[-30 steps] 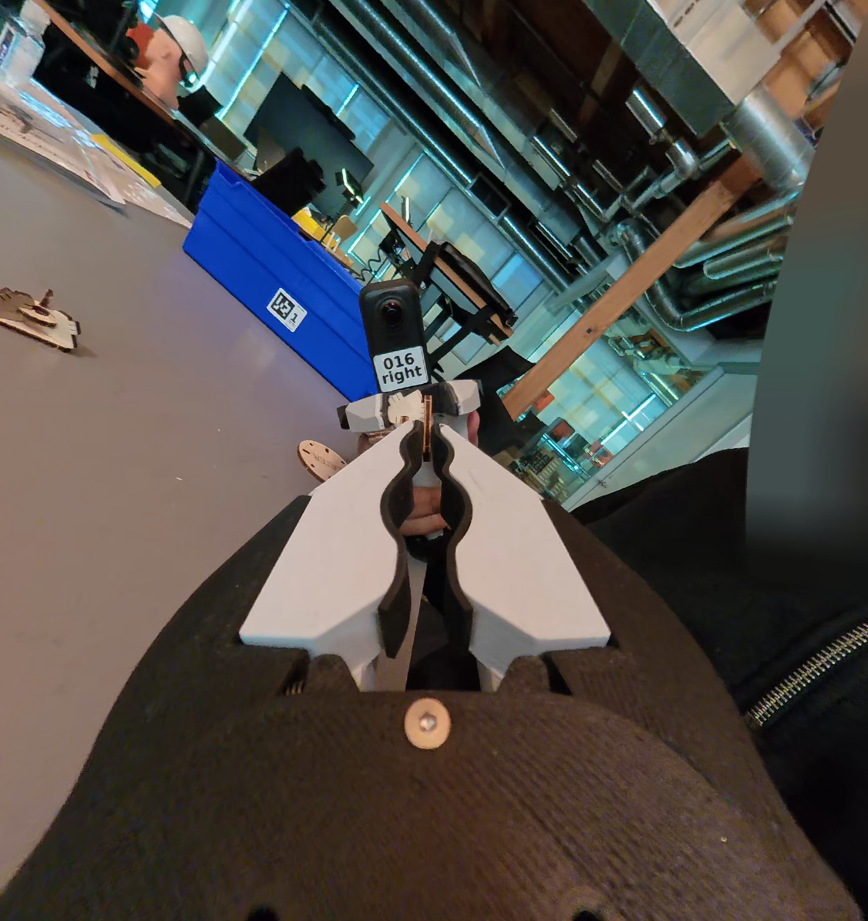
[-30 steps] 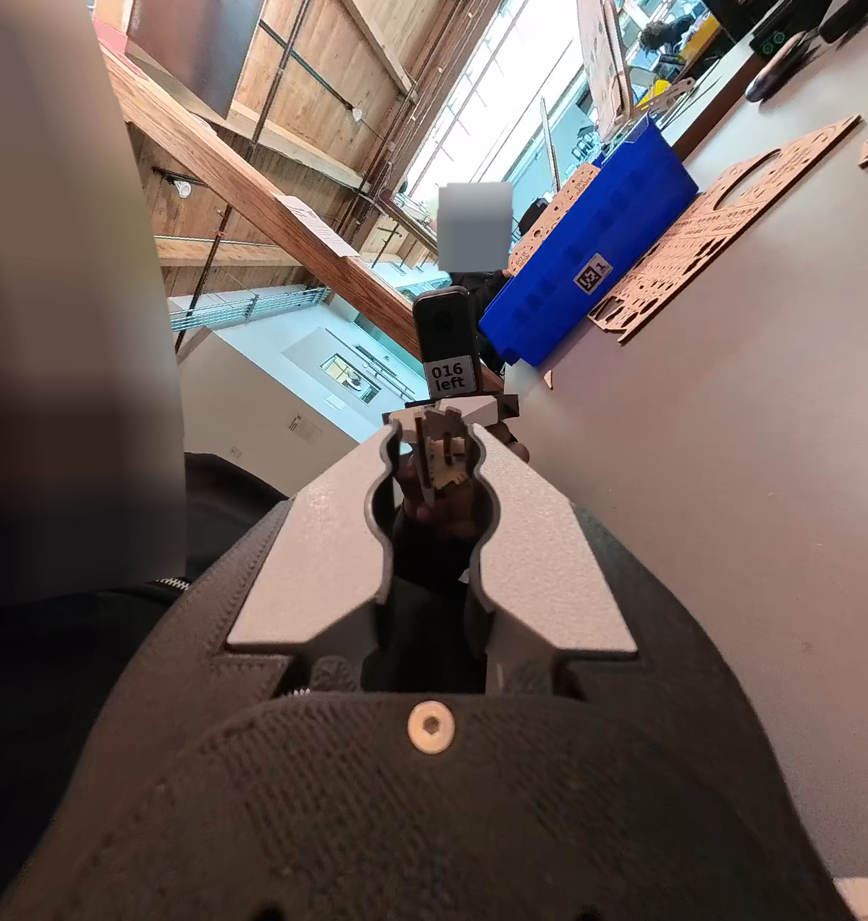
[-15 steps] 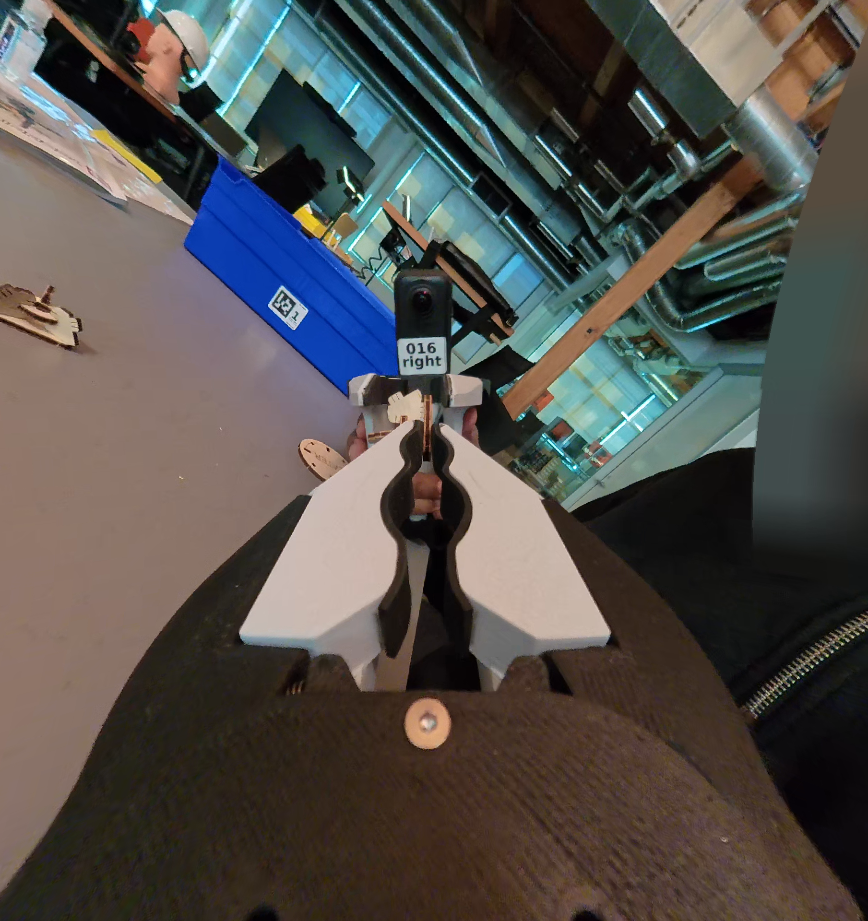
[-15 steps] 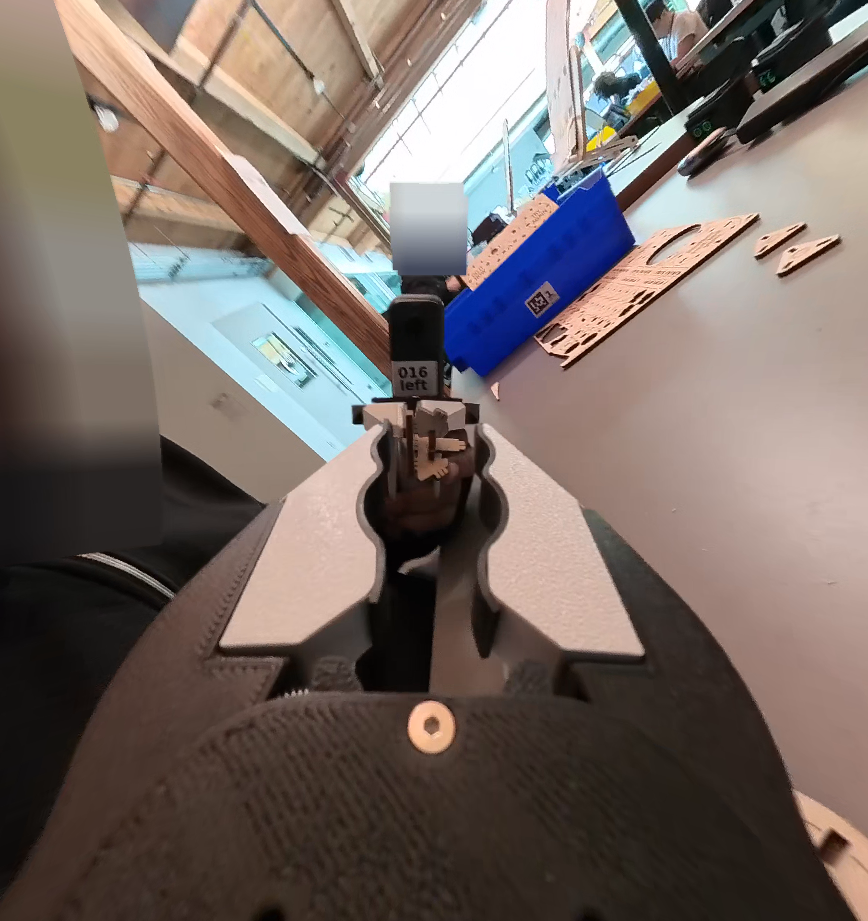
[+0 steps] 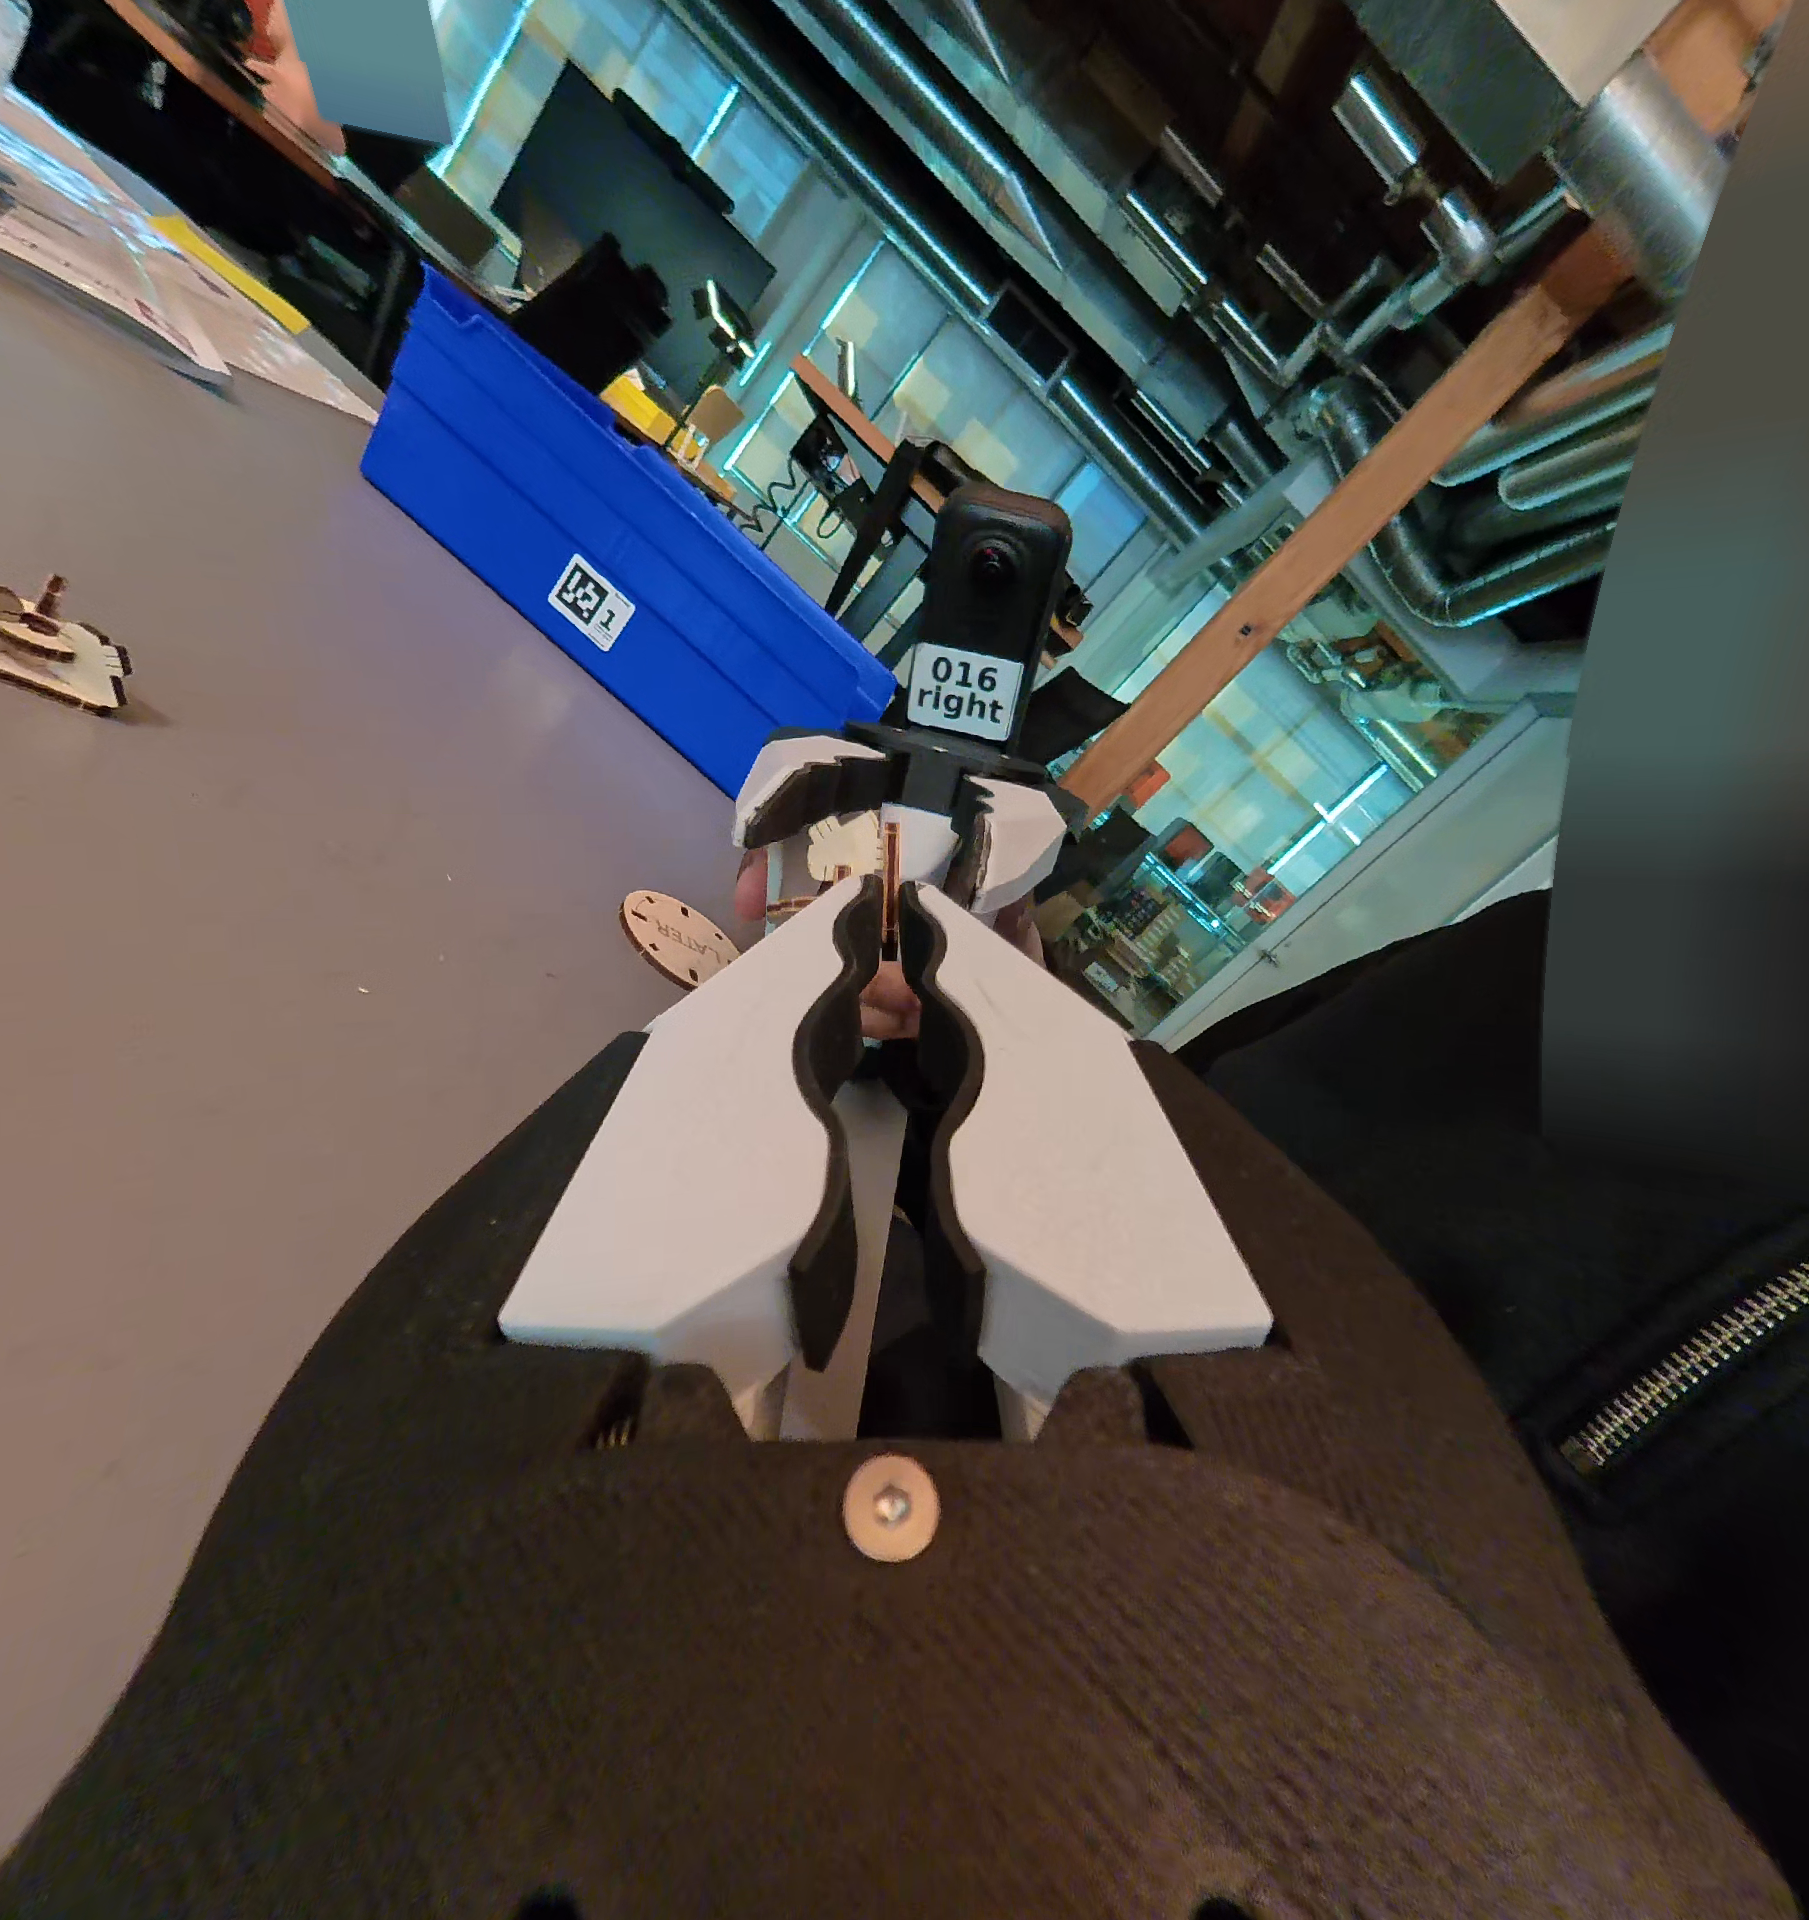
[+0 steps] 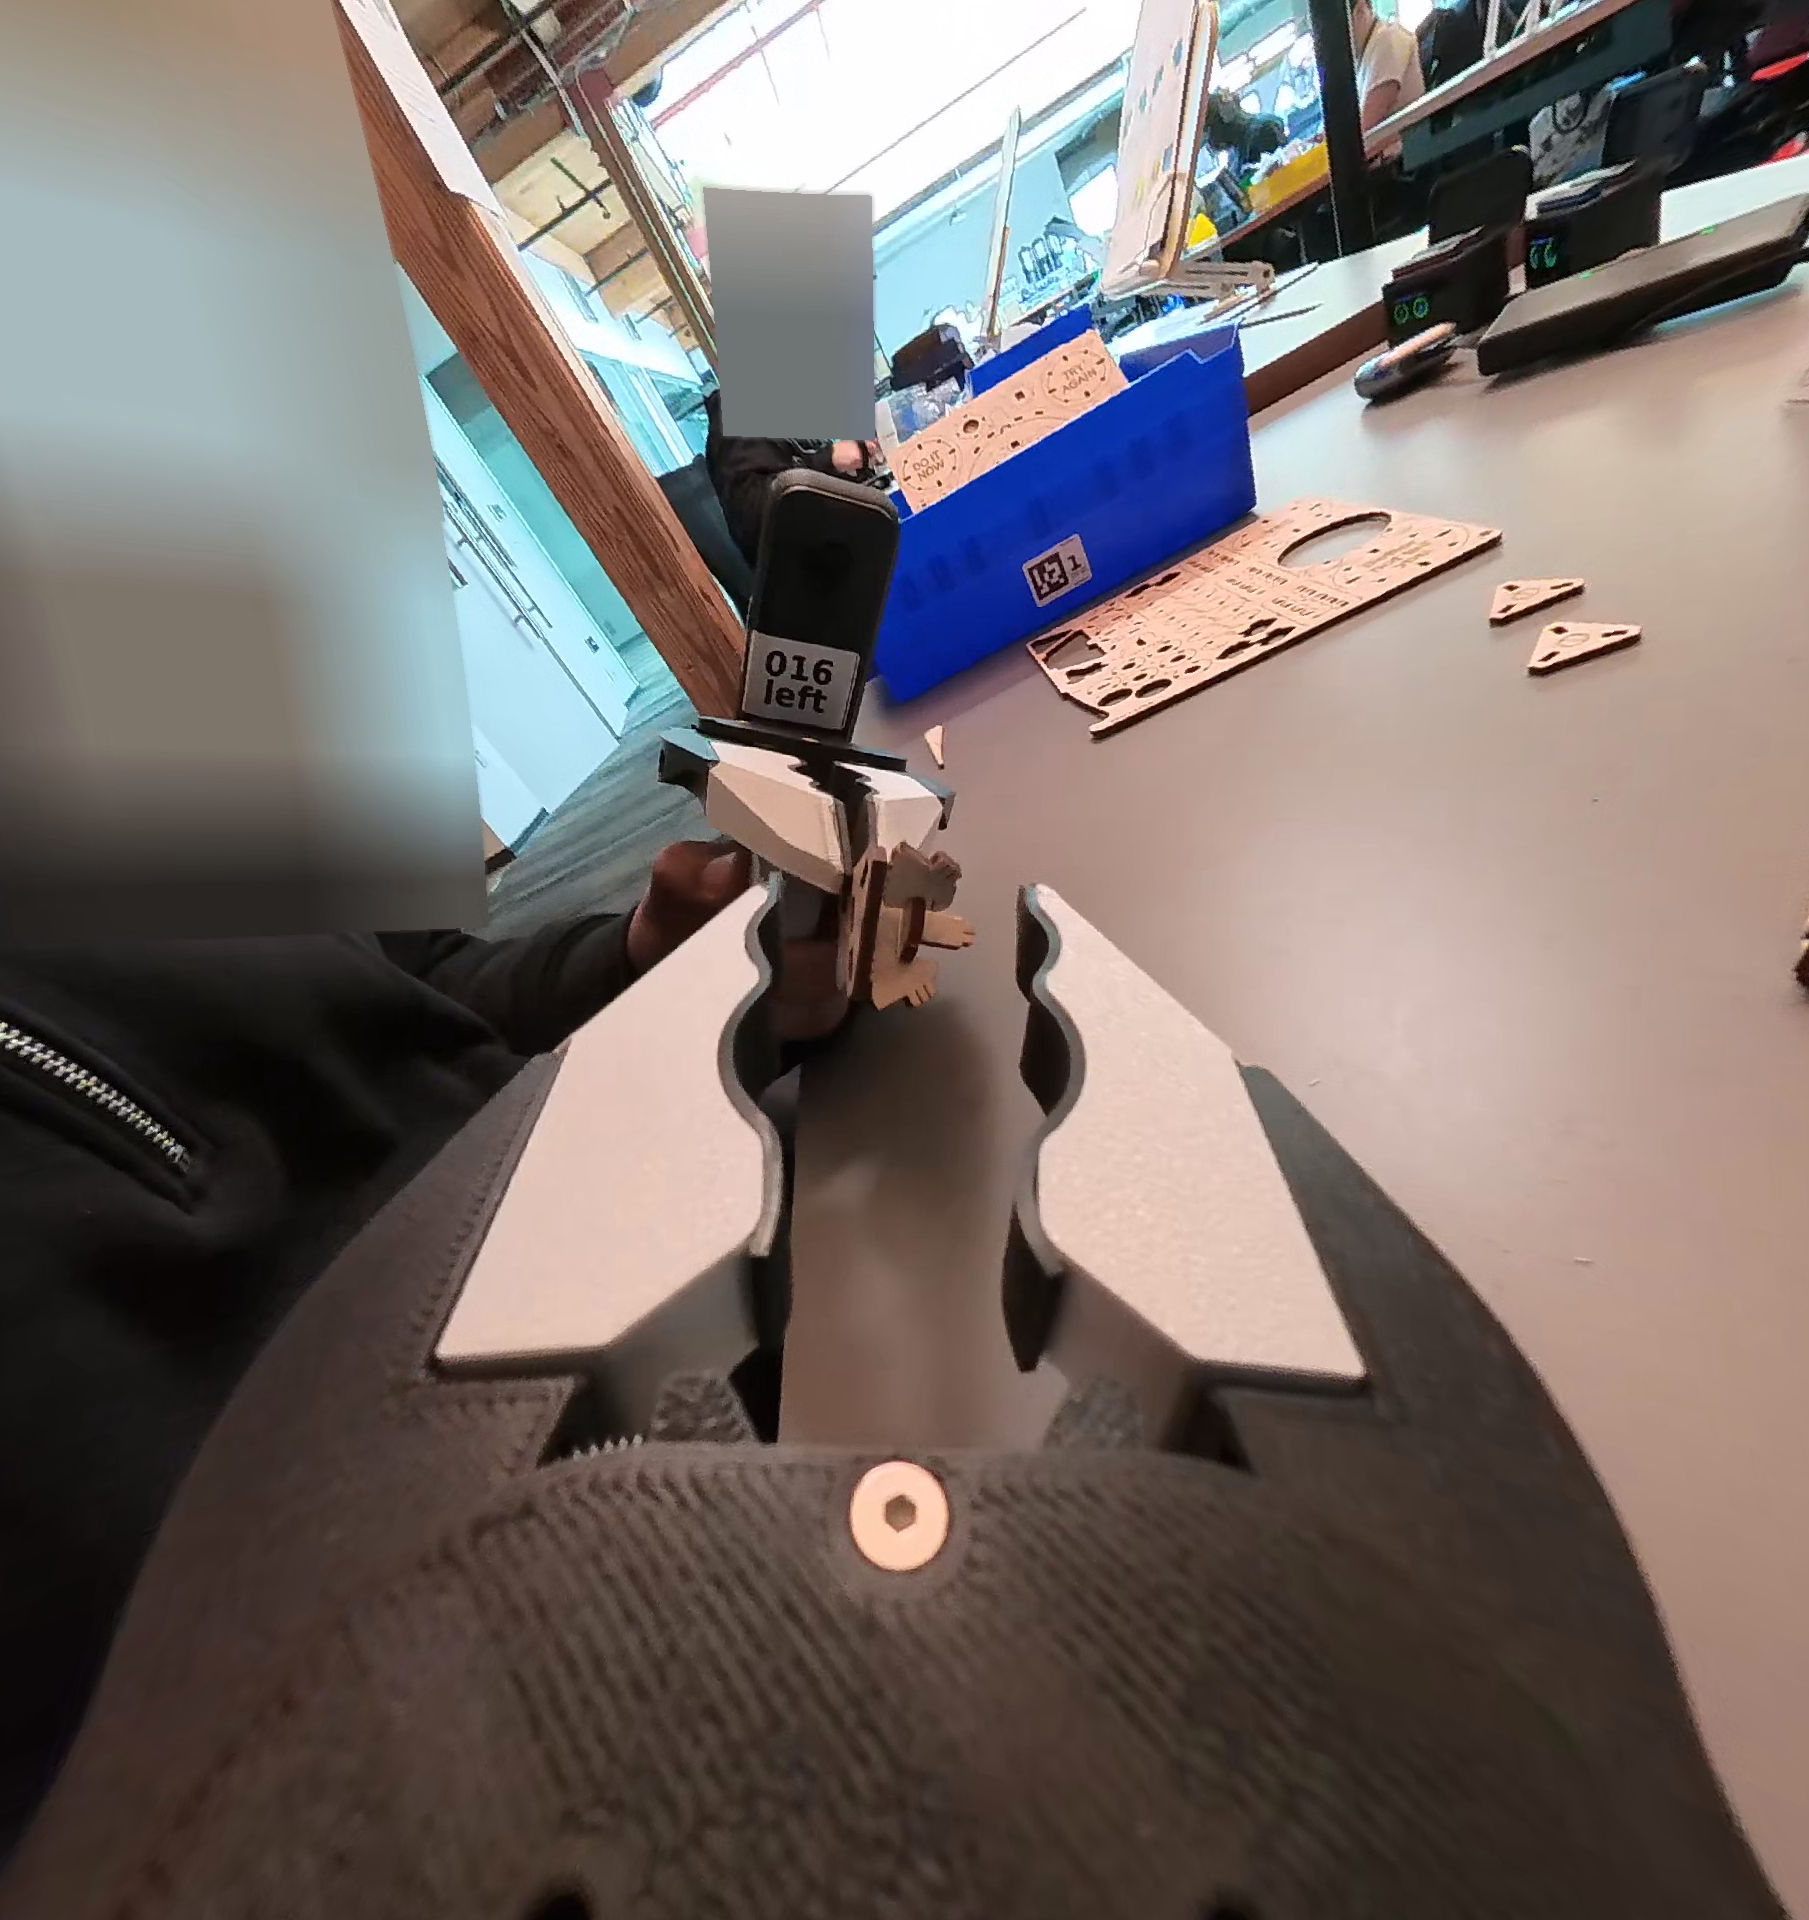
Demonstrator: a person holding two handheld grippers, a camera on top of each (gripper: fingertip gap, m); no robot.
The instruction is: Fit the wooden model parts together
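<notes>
Left tongs [image 5: 887, 906] clamped on thin, light, stiff, likely fragile plywood assembly [image 6: 884, 930], best pinched across flat faces; right tongs [image 6: 895, 920] wide, bare, just beside it above desk [image 6: 1399, 935].

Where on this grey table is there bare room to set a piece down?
Free: the wide grey tabletop ahead of the open right claw, bordered by the cut-out plywood sheet, two wooden triangles and the blue plastic bin. Also between bin and small wooden assembly. Crowded: around the left claw, shut on a wooden puzzle figure.
</notes>
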